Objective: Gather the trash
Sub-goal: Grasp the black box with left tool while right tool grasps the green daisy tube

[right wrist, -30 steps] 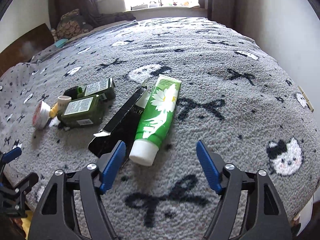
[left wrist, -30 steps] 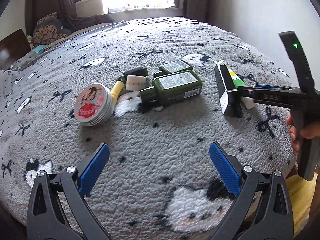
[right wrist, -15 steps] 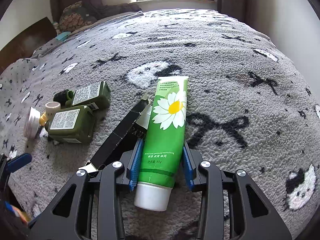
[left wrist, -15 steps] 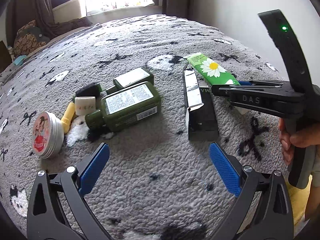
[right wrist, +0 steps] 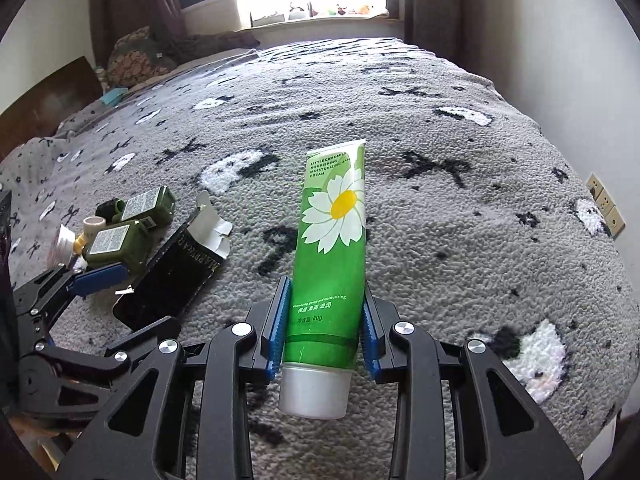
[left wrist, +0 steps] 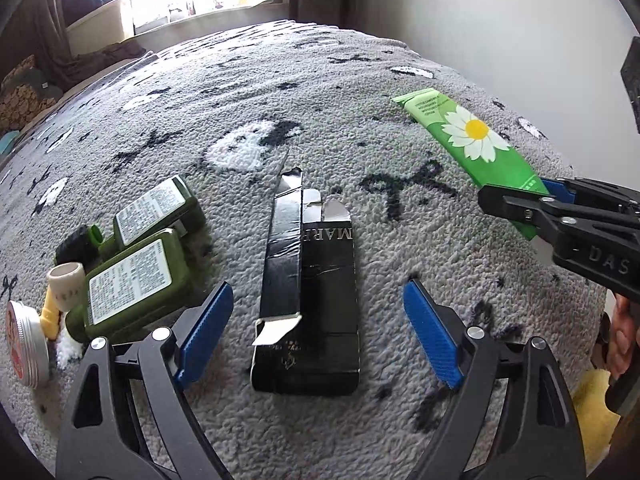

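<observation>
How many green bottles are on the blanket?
2. Both lie at the left, side by side: the near bottle beside the black box, the far bottle just behind it. None seems hidden.

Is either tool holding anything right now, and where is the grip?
The right tool grips the green hand cream tube near its white cap end. The left tool is open, holding nothing.

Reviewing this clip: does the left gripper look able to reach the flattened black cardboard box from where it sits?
Probably yes. The left gripper is open, and the flattened black cardboard box lies right between its fingers on the grey blanket, with nothing on top. The right gripper holds the green tube off to the side.
</observation>
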A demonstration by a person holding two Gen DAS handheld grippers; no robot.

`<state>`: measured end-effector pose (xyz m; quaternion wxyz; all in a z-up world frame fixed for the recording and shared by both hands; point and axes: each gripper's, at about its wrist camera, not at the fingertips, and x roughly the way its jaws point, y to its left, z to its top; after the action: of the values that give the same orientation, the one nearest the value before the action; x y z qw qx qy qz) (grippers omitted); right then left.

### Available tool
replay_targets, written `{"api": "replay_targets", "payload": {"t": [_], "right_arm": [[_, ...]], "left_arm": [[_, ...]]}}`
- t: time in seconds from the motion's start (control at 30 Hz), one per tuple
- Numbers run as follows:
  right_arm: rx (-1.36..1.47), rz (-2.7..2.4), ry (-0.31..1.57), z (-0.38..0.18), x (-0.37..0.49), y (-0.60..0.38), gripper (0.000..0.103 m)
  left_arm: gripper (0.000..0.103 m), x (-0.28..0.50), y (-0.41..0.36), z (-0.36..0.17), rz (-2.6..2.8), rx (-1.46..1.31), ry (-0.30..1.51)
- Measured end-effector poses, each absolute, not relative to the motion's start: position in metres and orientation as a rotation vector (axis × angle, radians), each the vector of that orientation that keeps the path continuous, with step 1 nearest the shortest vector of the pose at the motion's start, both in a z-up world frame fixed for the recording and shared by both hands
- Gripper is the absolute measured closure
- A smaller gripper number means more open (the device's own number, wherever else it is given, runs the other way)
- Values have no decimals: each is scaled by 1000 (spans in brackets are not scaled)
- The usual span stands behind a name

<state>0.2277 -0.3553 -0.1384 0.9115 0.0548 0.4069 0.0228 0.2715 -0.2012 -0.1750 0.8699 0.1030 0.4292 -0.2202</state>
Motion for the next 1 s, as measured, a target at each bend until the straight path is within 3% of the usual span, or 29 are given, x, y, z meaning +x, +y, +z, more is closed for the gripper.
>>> {"api": "replay_targets", "payload": {"t": [0.13,0.23,0.27,0.6,1.0], "right_arm": [[124,50,841,-141,228,-364,71],[114,43,844,-142,225,-367,71],[113,42,845,-143,224,-368,71],[122,56,837,-141,205,-367,71],[65,109,757,-112,151,-323,71]], "left_arm": [[30,286,-207,-188,-474,222,932],[57,288,-203,-184,-508,184,934],[59,289,-201,-183,-511,172,934],[60,256,-180,-168,-511,172,916],[60,162,-125,-107,-442,127,772]]}}
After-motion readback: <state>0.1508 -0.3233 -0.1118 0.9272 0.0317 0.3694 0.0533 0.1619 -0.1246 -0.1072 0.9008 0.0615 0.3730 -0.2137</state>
